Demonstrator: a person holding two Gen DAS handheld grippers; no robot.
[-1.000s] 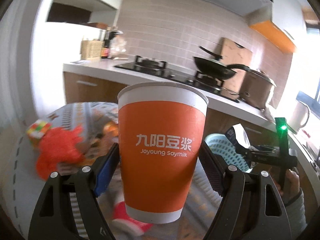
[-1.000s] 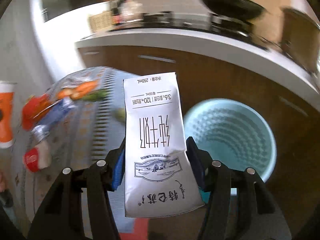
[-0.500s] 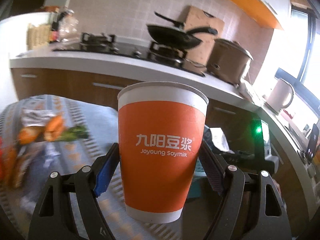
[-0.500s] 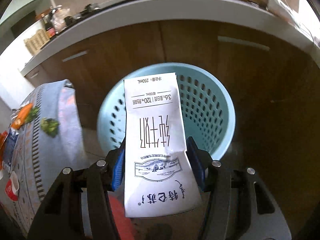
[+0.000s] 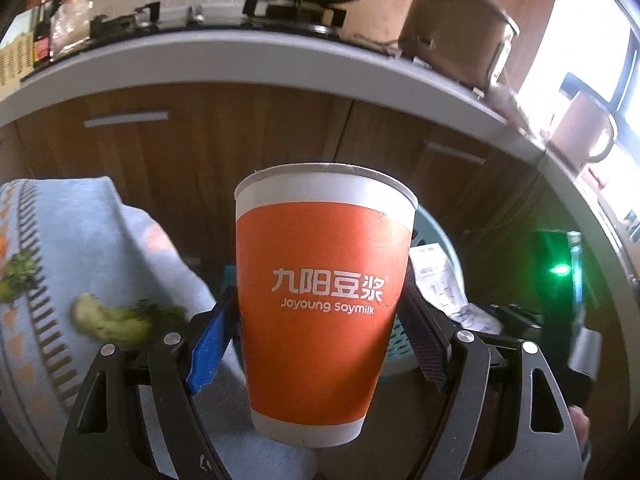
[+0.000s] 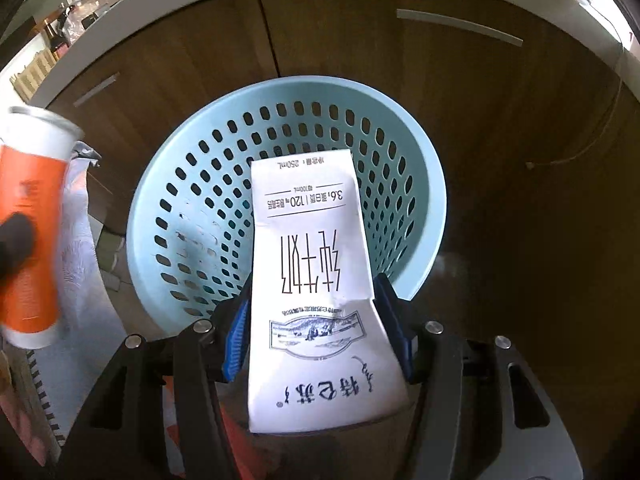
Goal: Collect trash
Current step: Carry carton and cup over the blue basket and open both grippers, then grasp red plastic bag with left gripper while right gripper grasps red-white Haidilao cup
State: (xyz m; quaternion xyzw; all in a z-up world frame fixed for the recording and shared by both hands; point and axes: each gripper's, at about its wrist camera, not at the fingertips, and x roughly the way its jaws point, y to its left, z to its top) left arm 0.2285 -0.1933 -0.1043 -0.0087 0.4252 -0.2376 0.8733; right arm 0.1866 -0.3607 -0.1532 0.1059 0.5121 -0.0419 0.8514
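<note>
right gripper (image 6: 316, 328) clamps milk carton (image 6: 316, 280) over blue basket (image 6: 192, 184) | release centred | left gripper (image 5: 320, 332) grips soymilk cup (image 5: 324, 300), bring over rim

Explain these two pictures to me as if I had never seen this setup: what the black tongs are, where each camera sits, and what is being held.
No robot here: a person carries a pair of hand-held tongs in each hand, and a fisheye camera on each looks forward along its two fingers.

The left camera shows the left tongs clamped on an upright orange paper cup printed "Joyoung Soymilk". Beside it lies a patterned tablecloth with broccoli pieces on it; behind are brown cabinets under a kitchen counter.

The right camera shows the right tongs clamped on a white milk carton, held above a light blue perforated bin. The same cup appears at that picture's left edge.
</note>
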